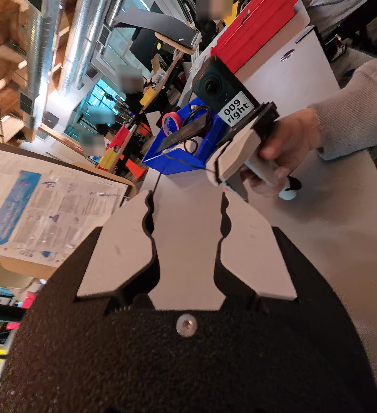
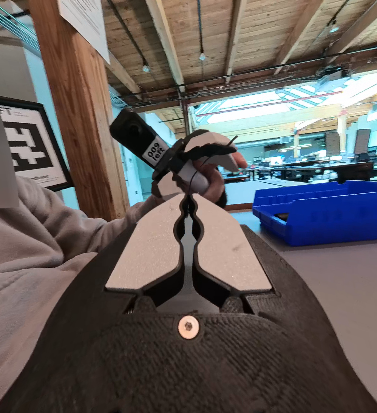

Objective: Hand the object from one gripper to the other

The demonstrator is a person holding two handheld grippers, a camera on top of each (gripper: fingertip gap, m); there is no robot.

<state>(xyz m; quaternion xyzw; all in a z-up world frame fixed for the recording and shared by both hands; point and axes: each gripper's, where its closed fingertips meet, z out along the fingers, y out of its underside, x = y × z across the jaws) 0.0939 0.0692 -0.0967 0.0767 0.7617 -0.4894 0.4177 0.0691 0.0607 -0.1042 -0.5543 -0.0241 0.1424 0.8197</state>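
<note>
A thin black cord (image 2: 193, 178) is the object. My right gripper (image 2: 188, 197) is shut on its lower end, and the cord loops up in front of the left gripper (image 2: 230, 154), which is held just beyond my fingertips. In the left wrist view, my left gripper (image 1: 185, 194) is open and empty above the table. The right gripper (image 1: 216, 178) is held by a hand just past it, to the right. The cord (image 1: 189, 164) runs left from the right gripper's tip, and a strand drops toward my left fingertip (image 1: 147, 194). I cannot tell whether it touches.
A blue bin (image 1: 176, 161) with a red tape roll (image 1: 172, 120) and black cables stands on the grey table (image 1: 317, 245); it also shows at the right in the right wrist view (image 2: 317, 223). A printed sheet (image 1: 49, 212) lies left. A wooden post (image 2: 78, 111) and a person's grey sleeve (image 2: 26, 245) are left. The tips of both grippers are at nearly the same place.
</note>
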